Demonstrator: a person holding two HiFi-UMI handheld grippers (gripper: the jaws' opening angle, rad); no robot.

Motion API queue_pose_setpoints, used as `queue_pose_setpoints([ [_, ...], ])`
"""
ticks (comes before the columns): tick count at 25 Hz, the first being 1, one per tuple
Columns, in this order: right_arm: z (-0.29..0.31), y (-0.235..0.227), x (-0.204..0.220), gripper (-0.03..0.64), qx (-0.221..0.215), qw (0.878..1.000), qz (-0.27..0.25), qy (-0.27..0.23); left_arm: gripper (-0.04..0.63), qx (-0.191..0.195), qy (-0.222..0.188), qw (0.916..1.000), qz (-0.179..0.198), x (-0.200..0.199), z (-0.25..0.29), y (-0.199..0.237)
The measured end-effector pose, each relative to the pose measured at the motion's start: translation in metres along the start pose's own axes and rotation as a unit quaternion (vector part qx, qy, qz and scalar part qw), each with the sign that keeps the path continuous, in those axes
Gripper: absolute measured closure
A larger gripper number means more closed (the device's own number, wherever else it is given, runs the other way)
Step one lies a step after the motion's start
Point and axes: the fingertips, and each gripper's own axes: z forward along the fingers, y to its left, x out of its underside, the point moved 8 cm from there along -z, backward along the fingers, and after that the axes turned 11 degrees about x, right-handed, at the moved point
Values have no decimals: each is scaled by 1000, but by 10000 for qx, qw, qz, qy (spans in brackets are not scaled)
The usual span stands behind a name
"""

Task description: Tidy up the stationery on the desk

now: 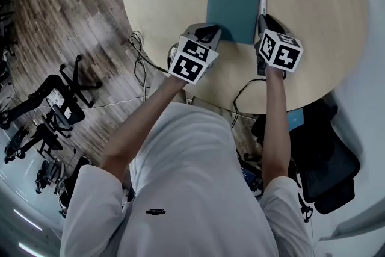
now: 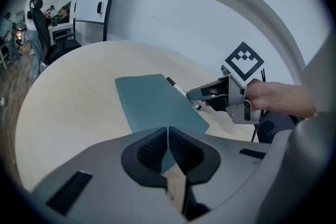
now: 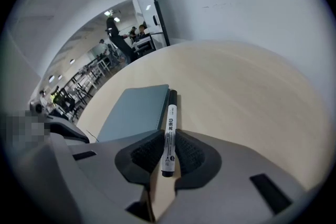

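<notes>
Currently, white black-capped marker (image 3: 169, 128) pinched in right hand-held gripper (image 3: 169, 155), teal notebook (image 2: 152, 99), corner pinched in left hand-held gripper (image 2: 168, 149).

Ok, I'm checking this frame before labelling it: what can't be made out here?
Print on the marker: too small to read, right gripper view.
Near end of the marker, head view: under the right gripper.
Near-left corner of the notebook, head view: covered by the left gripper.
Far edge of the table: cut off at the head view's top.
</notes>
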Motion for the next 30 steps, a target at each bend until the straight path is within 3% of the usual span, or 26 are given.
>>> queue_pose_setpoints([
  [3, 1, 1, -1, 529, -368, 9981, 478, 84, 566, -31, 9, 10000, -33, 1, 1, 0],
  [7, -1, 2, 0, 529, -523, 9952, 817, 82, 566, -62, 0, 10000, -34, 4, 1, 0],
  [11, -3, 7, 1, 529, -594, 9948, 815, 126, 566, -127, -22, 9999, -68, 5, -3, 2],
  [21, -31, 19, 5, 528, -256, 9985, 477, -89, 566, -197, -301, 9992, -168, 5, -24, -6],
  [30, -96, 39, 22, 529, 151, 9969, 599, -477, 566, -55, -720, 9962, -481, 11, -68, -26],
])
